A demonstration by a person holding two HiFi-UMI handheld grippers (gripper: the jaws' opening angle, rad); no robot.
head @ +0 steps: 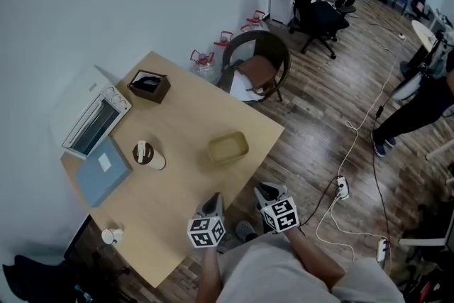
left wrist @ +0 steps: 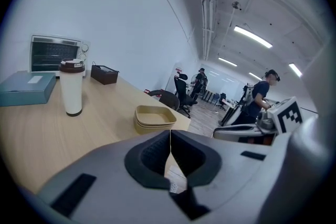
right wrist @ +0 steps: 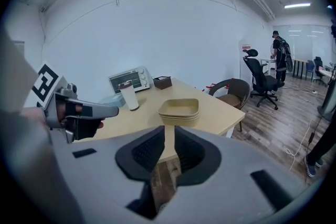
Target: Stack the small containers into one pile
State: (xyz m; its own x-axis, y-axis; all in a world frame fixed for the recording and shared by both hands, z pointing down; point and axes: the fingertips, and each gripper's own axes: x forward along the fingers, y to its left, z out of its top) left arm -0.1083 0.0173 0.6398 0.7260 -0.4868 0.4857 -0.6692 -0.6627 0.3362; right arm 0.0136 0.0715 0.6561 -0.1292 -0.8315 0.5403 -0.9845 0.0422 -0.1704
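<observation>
The small tan containers (head: pixel 228 147) sit nested in one pile near the right edge of the wooden table (head: pixel 177 202). The pile also shows in the left gripper view (left wrist: pixel 153 118) and the right gripper view (right wrist: pixel 179 109). Both grippers hover at the table's near edge, well short of the pile. My left gripper (head: pixel 213 201) is shut, its pads touching and empty (left wrist: pixel 170 136). My right gripper (head: pixel 268 190) stands slightly open with a narrow gap and nothing in it (right wrist: pixel 169 136). Each gripper shows in the other's view: the right gripper (left wrist: pixel 247 131) and the left gripper (right wrist: pixel 105 109).
A white tumbler (head: pixel 147 155), a blue flat box (head: pixel 104 168), a toaster oven (head: pixel 96 120), a brown box (head: pixel 150 86) and a small cup (head: pixel 112 235) are on the table. A round chair (head: pixel 257 66) stands behind it. Cables (head: pixel 347 188) lie on the floor.
</observation>
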